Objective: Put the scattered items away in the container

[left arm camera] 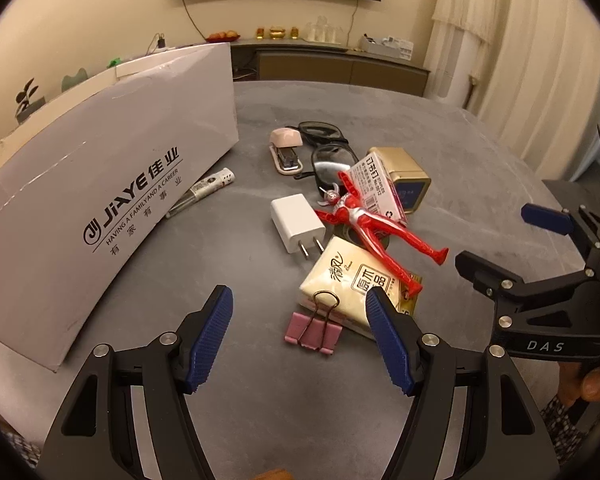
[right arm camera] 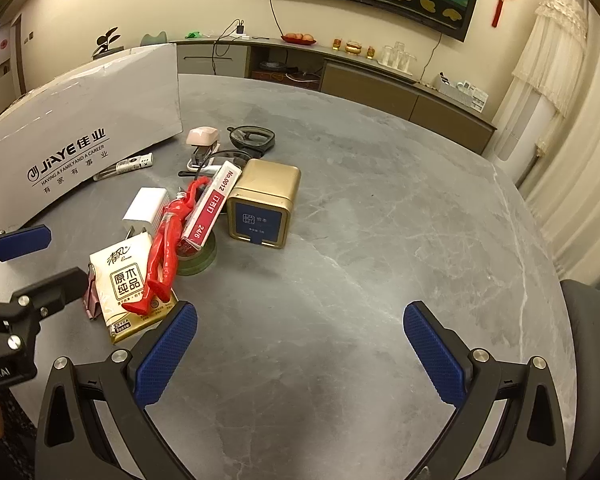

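A white cardboard box (left arm camera: 100, 184), the container, stands at the left of the grey table (right arm camera: 380, 240). Scattered items lie beside it: a pink binder clip (left arm camera: 314, 330), a tissue pack (left arm camera: 352, 280), a red toy figure (left arm camera: 364, 224), a white charger (left arm camera: 296, 222), a staples box (left arm camera: 380, 188), a gold tin (right arm camera: 264, 208), a pink stapler (left arm camera: 286, 150), glasses (left arm camera: 328, 148), a pen (left arm camera: 204, 192) and a green tape roll (right arm camera: 198, 258). My left gripper (left arm camera: 300, 336) is open, low over the binder clip. My right gripper (right arm camera: 300, 344) is open and empty over bare table, right of the pile.
A long sideboard (right arm camera: 380, 84) with cups and ornaments runs along the far wall. Curtains (right arm camera: 572, 160) hang at the right. The table's rounded edge curves close on the right side. The other gripper shows at the edge of each wrist view.
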{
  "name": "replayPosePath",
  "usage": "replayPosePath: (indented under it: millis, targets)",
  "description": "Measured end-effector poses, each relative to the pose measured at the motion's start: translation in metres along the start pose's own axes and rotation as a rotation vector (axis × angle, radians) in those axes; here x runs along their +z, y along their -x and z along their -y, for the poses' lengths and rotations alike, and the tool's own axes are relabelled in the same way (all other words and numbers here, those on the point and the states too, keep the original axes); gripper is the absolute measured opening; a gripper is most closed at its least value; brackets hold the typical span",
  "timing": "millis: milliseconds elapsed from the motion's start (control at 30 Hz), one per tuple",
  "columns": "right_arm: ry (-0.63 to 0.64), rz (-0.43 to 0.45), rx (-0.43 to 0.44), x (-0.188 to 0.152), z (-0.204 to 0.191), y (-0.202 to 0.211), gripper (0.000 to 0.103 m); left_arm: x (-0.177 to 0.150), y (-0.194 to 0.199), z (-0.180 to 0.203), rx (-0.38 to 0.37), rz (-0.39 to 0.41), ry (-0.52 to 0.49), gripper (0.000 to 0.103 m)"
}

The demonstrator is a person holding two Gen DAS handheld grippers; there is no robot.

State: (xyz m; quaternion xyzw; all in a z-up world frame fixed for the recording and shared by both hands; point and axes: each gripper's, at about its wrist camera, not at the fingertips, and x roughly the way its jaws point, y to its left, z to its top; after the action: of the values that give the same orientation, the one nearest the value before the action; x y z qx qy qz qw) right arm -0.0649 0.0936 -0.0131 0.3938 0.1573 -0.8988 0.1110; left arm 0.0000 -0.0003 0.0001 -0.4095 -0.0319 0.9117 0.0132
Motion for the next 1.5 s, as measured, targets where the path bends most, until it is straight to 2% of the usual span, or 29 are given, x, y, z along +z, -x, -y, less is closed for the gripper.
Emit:
replayPosePath:
  millis: [133,267,667,967,1000,1100,1167,1200,1233,1267,1300,1333,1433,1500]
  targets:
    - [-0.007,0.004,0.012,0.001,0.002,-0.002,0.103,0.0,0.001,-0.003,-0.01,0.012,0.017,0.072]
    - [-0.014,0.008,0.023,0.002,0.003,-0.003,0.103,-0.007,0.003,0.004,0.024,0.026,-0.016,0.072]
    - [-0.019,0.012,0.046,0.0,-0.001,0.003,0.103,-0.003,0.003,0.006,0.02,-0.008,-0.025,0.072]
    - [-0.038,0.008,0.119,0.0,-0.001,0.004,0.103,-0.002,0.002,-0.006,-0.031,-0.028,0.053,0.072]
    - [-0.04,0.008,0.128,-0.001,0.0,0.005,0.1,-0.002,0.001,-0.008,-0.039,-0.032,0.067,0.071]
    - [-0.046,-0.009,0.16,-0.001,0.0,0.004,0.077,-0.002,0.003,-0.015,-0.059,-0.029,0.099,0.071]
    - [-0.056,-0.025,0.183,-0.002,0.0,0.003,0.069,-0.002,0.006,-0.016,-0.055,-0.015,0.102,0.071]
    - [-0.06,-0.033,0.197,-0.003,0.0,0.001,0.061,-0.001,0.008,-0.016,-0.053,-0.009,0.103,0.068]
    - [-0.063,-0.042,0.21,-0.003,0.0,0.0,0.052,-0.001,0.01,-0.017,-0.051,-0.002,0.104,0.061]
    - [-0.064,-0.049,0.226,-0.004,-0.001,0.0,0.047,-0.001,0.01,-0.017,-0.05,-0.003,0.104,0.038]
    - [-0.065,-0.055,0.245,-0.004,-0.001,-0.001,0.034,-0.001,0.008,-0.017,-0.051,-0.013,0.103,0.02]
    - [-0.064,-0.059,0.264,-0.004,-0.002,-0.001,0.025,-0.002,0.006,-0.018,-0.054,-0.023,0.105,0.015]
    - [-0.056,-0.057,0.312,-0.005,-0.006,0.002,0.017,-0.004,0.005,-0.02,-0.074,-0.036,0.115,0.009]
    - [-0.049,-0.046,0.333,-0.005,-0.009,0.006,0.017,-0.003,0.007,-0.019,-0.08,-0.027,0.113,0.006]
